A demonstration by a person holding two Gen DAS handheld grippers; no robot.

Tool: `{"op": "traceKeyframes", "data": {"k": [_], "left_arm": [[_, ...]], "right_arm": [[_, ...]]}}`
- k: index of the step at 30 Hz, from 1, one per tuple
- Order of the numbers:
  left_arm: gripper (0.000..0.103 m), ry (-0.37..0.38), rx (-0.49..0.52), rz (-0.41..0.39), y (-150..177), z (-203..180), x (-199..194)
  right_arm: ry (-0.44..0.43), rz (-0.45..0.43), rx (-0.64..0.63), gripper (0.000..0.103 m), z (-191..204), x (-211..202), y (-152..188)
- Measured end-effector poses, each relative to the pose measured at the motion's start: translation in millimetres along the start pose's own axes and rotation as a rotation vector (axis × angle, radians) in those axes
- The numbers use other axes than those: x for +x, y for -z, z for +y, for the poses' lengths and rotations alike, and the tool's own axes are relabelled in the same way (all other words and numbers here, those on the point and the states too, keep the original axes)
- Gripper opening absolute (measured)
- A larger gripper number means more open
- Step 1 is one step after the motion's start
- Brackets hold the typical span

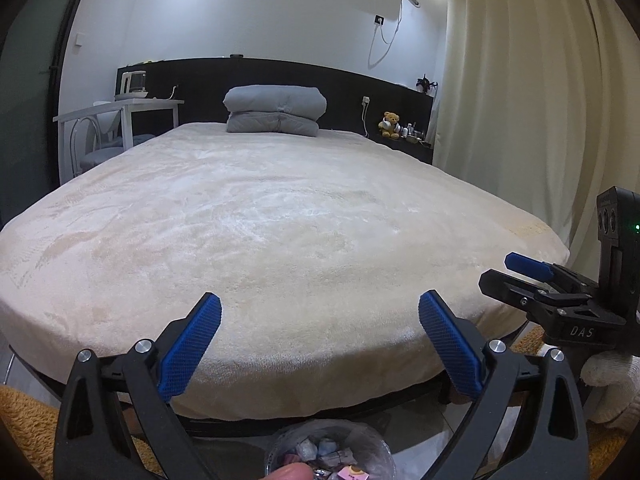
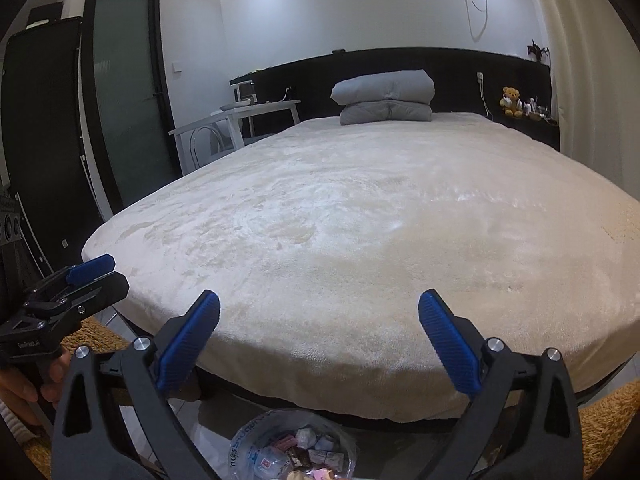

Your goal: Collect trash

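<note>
Left tongs (image 1: 320, 314): mine, released; blue pads spread wide, nothing between them; held above the foot of the bed (image 1: 280, 220); also seen from the side at the left edge of the right wrist view, with my hand (image 2: 24, 384) on the grip.

Right tongs (image 2: 319, 314): mine, released; pads equally far apart, nothing held; seen from the side at the right edge of the left wrist view, with my white-gloved hand (image 1: 612, 384) beneath.

Trash bin (image 2: 294, 446): lined with a clear plastic bag; on the floor just below the foot of the bed, under both tongs; holds crumpled wrappers (image 2: 308, 448) in pink, white and pale blue.

Bed: cream plush cover, bare across the whole top; dark frame beneath.

Folded grey bedding (image 1: 275, 110): two stacked pieces at the head end, against the black headboard (image 1: 348, 84).

White surface (image 1: 132, 106): left of the bed; a kettle (image 1: 134, 82) stands on it; a chair sits beside it.

Teddy bear (image 1: 390, 124): on the low ledge right of the headboard, among small items too small to tell.

Curtain (image 1: 520, 100): cream, along the right wall.

Rug (image 2: 612, 412): mustard shag, on the floor at either side of the bin.
</note>
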State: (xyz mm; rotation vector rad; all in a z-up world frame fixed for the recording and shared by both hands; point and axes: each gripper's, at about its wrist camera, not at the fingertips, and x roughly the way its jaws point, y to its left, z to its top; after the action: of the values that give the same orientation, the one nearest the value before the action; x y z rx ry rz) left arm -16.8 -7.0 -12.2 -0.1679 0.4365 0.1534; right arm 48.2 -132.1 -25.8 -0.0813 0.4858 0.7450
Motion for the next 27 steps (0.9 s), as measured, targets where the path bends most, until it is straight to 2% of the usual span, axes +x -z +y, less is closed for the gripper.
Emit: {"op": "traceKeyframes", "data": {"k": [5, 14, 18, 27], "left_arm": [[0.097, 0.042, 0.002, -0.014, -0.3, -1.8, -2.8], [0.097, 0.038, 0.018, -0.027, 0.2, -5.0, -4.0], [0.097, 0.055, 0.014, -0.027, 0.1, -5.5, -5.8], [0.097, 0.051, 0.006, -0.036, -1.5, -3.5, -6.9]], "right_arm": [[0.033, -0.023, -0.028, 0.099, 2.4, -0.9, -0.1], [-0.013, -0.02, -0.034, 0.099, 5.7, -0.8, 0.2], [-0.082, 0.006, -0.05, 0.099, 10.7, 2.7, 0.2], [-0.077, -0.003, -0.079, 0.099, 17.5, 2.6, 1.1]]}}
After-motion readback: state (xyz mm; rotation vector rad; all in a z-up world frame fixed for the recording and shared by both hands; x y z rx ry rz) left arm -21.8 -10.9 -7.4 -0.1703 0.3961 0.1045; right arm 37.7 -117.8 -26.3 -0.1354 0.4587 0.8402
